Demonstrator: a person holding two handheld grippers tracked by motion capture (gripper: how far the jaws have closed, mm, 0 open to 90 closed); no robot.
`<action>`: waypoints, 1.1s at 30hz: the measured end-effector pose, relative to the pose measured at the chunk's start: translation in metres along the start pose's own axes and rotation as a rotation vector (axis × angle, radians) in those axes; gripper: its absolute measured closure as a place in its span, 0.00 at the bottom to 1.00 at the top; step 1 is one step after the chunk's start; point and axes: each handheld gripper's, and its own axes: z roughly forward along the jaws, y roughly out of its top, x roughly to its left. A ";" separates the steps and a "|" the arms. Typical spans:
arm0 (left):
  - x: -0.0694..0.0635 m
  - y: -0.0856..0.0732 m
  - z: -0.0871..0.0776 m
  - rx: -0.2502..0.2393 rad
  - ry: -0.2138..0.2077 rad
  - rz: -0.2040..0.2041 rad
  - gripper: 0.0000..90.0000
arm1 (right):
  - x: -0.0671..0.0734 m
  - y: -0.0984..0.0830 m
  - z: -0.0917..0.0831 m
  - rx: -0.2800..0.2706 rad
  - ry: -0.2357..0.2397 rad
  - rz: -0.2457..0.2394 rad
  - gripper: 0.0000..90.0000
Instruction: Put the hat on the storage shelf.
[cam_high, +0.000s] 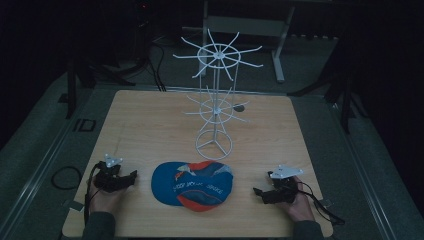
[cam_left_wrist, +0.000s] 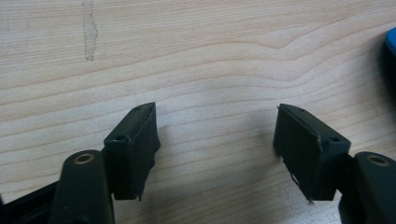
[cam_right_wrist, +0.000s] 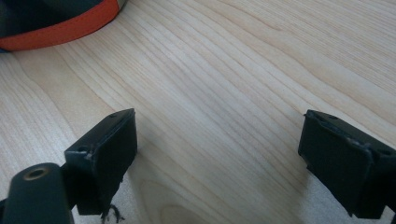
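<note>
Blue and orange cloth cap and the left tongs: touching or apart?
Apart. In the high view, bare wooden table separates the left tongs from the blue and orange cloth cap.

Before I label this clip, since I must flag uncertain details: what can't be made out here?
- Cap: the lettering on it is too small and dim to read in the high view; the left gripper view cuts it to a blue sliver at the right edge, the right gripper view to an orange strip at the top edge.
- Wire rack: a small dark thing on a lower prong is too small to identify.
- Beyond the table, darkness hides the room.
</note>
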 end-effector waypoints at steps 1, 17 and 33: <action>0.000 0.000 0.000 0.000 0.000 0.000 0.36 | 0.000 0.000 0.000 0.000 0.000 0.000 0.13; 0.007 0.010 -0.002 0.047 -0.069 0.019 0.57 | 0.001 0.000 0.000 -0.001 -0.004 0.005 0.13; -0.016 0.037 -0.025 -0.006 -0.230 0.075 0.55 | 0.001 0.000 0.000 -0.001 -0.005 0.007 0.13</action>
